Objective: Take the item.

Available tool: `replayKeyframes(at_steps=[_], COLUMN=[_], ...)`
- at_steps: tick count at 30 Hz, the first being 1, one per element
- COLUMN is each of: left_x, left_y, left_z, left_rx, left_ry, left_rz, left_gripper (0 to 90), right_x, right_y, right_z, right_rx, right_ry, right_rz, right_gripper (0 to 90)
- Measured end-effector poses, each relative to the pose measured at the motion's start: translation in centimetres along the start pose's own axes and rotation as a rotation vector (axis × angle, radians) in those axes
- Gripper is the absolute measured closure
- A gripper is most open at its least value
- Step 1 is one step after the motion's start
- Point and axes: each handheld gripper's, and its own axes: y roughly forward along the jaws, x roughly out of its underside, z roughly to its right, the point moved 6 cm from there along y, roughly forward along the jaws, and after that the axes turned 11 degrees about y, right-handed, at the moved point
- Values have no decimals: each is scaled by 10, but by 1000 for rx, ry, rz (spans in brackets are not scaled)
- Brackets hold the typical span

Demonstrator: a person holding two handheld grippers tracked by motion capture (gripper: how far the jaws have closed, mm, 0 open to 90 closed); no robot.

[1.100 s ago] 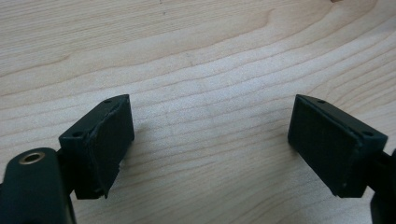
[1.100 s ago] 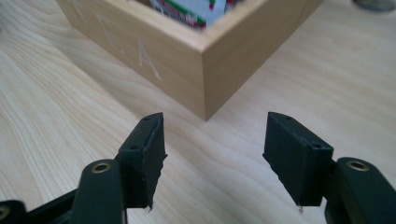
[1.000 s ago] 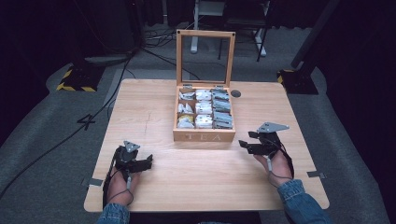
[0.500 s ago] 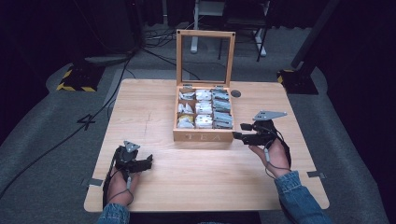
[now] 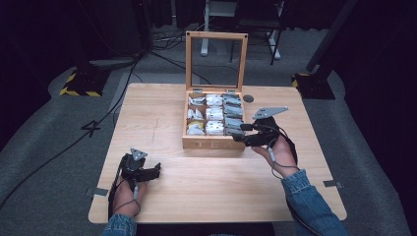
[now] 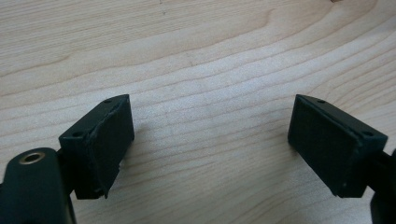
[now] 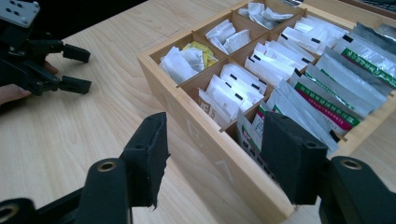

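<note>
From up high, the wooden tea box [image 5: 214, 142] sits mid-table with its lid up, right gripper [image 5: 238, 132] at its front right corner, left gripper [image 5: 157, 170] down near the table's [image 5: 162, 118] front left. Left gripper view – jaws spread wide over bare wood. Right gripper view – jaws apart, straddling the box's front wall above the tea packets [image 7: 322, 88].

The front wall of the wooden box [image 5: 213, 144] bore the letters "TEA", faint in the high view. The floor [image 5: 91, 129] left of the surface carried a large dark "4". In the right gripper view the print on the packets [image 7: 327, 100] was too small to read, and the letters on the box front there were blurred beyond telling.
</note>
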Motion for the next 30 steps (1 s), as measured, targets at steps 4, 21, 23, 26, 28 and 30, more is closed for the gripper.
replayKeyframes(at_steps=[4, 21, 23, 26, 28, 30], left_x=[0, 0, 0, 0, 0, 0], left_y=[0, 0, 0, 0, 0, 0], left_z=[0, 0, 0, 0, 0, 0], left_rx=[0, 0, 1, 1, 1, 1], left_ry=[0, 0, 0, 0, 0, 0], left_rz=[0, 0, 0, 1, 0, 0], left_gripper=[148, 148, 148, 148, 148, 148], right_x=[-11, -23, -23, -24, -24, -23], right_y=[12, 67, 74, 81, 86, 91], right_z=[5, 8, 7, 7, 6, 6], right_rx=[19, 34, 35, 38, 42, 42], right_ry=[6, 16, 19, 15, 8, 0], right_rz=[-29, -184, -197, -211, -222, -234], right_gripper=[446, 604, 612, 622, 628, 643])
